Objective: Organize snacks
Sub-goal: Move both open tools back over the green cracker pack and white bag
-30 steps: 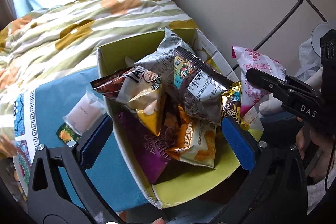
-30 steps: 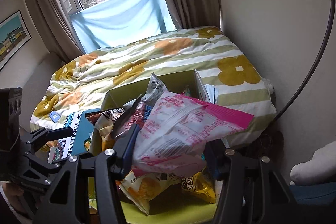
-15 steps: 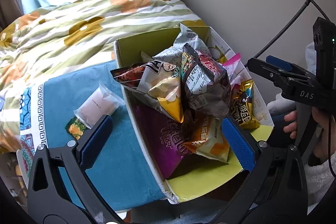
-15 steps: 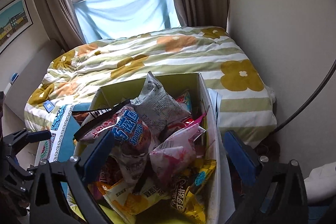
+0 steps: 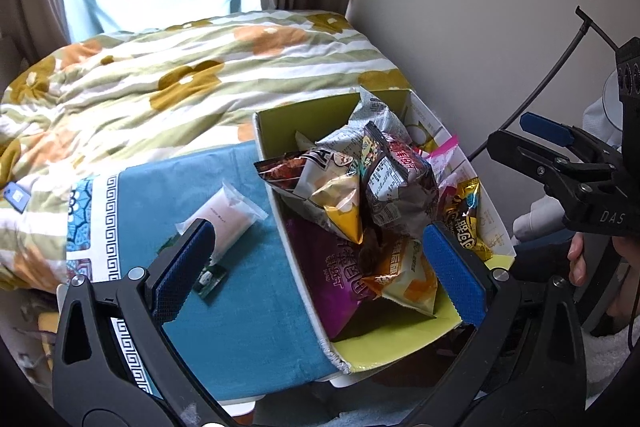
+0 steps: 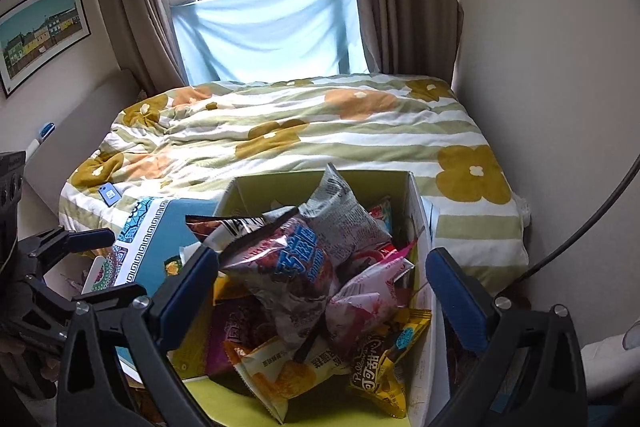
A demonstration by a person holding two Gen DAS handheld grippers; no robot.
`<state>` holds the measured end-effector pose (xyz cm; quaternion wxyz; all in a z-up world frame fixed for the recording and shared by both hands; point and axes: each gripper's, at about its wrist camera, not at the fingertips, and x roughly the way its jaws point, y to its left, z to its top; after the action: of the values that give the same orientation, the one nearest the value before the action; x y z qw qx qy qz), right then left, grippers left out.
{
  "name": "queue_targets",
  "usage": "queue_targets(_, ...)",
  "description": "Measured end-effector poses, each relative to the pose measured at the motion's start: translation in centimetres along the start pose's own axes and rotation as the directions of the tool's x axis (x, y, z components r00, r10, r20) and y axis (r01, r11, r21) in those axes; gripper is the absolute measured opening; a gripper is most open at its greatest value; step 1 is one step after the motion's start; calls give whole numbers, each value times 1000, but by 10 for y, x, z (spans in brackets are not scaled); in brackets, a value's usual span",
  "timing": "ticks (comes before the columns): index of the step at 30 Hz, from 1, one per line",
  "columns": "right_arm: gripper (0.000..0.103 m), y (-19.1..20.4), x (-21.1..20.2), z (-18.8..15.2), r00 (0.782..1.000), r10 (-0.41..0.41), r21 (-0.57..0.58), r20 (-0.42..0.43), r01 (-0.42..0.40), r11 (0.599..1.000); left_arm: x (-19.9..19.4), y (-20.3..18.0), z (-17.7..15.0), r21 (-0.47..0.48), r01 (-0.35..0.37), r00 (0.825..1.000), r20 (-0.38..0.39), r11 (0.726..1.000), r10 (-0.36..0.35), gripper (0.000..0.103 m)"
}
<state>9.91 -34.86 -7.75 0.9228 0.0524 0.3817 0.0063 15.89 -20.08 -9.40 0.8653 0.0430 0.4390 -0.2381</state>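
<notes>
While both hand-held grippers, left (image 5: 316,263) and right (image 6: 322,299), hover released and empty, snack bags (image 6: 292,267) fill the green-lined box (image 5: 400,333), their lower layers hidden; a pink packet (image 5: 226,215) lies partly covered on the teal-clothed surface (image 5: 248,315).

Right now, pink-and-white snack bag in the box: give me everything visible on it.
The pink-and-white snack bag is a crinkly plastic pouch, pale with pink print and a bright pink sealed edge poking up. It lies tilted among the pile inside the green-lined box, by the box's right wall. A dark chip bag leans on its left side; the yellow bag sits below it. The left wrist view shows only its pink edge. Neither gripper touches it.
</notes>
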Motion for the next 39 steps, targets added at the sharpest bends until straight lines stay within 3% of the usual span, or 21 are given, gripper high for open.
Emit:
queue_targets(9,103,52,-18,18,988,141,-59,60,-138,989,-45,46,-16,-71,-113,992,51,991,117,103)
queue_targets(17,103,102,-13,10,984,160,-57,76,-156,986,-61,117,-32,-135,-149,987,48,980,156,103)
queue_targets(22,103,133,2,0,987,150,-40,59,-147,988,-55,159,-37,-110,-116,993,23,987,119,103)
queue_targets(28,103,166,28,-4,993,105,71,51,-108,992,-29,188,-40,-8,-57,997,-44,998,56,103)
queue_targets(39,103,215,78,-25,996,-74,250,48,60,966,82,222,-56,-8,71,984,-165,997,-71,103)
